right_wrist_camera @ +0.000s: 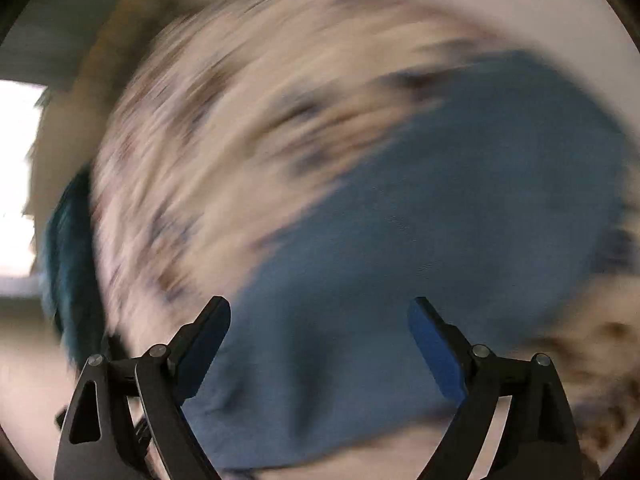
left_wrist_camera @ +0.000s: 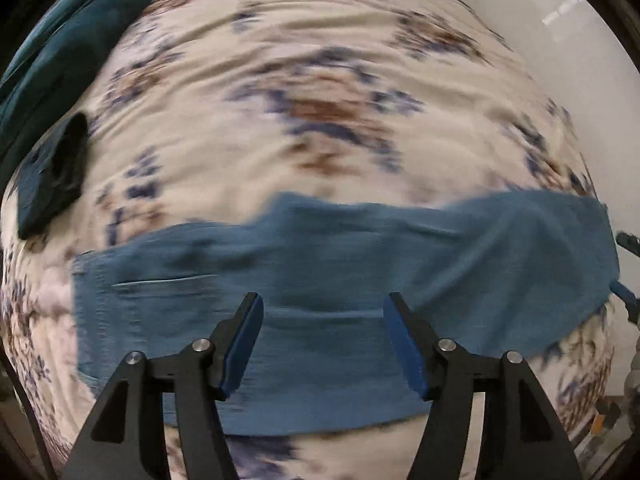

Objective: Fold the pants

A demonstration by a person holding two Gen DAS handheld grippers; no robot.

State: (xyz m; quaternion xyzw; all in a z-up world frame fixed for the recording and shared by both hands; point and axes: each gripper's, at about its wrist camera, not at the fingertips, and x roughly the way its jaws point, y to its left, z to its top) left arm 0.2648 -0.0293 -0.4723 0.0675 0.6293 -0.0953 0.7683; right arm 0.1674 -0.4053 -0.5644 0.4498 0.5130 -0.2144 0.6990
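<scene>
Blue pants (left_wrist_camera: 320,280) lie flat across a floral bedsheet (left_wrist_camera: 304,92), stretched left to right in the left wrist view. My left gripper (left_wrist_camera: 322,306) is open and empty, hovering above the middle of the pants. In the right wrist view, which is blurred by motion, the pants (right_wrist_camera: 420,240) fill the centre and right. My right gripper (right_wrist_camera: 320,312) is open and empty above them. A part of the right gripper (left_wrist_camera: 628,240) shows at the right edge of the left wrist view, beside the pants' right end.
A dark teal pillow or blanket (left_wrist_camera: 68,40) lies at the far left of the bed, with a small dark folded item (left_wrist_camera: 56,172) beside it. The teal item (right_wrist_camera: 72,264) also shows at the left in the right wrist view. A pale wall (left_wrist_camera: 560,40) stands behind.
</scene>
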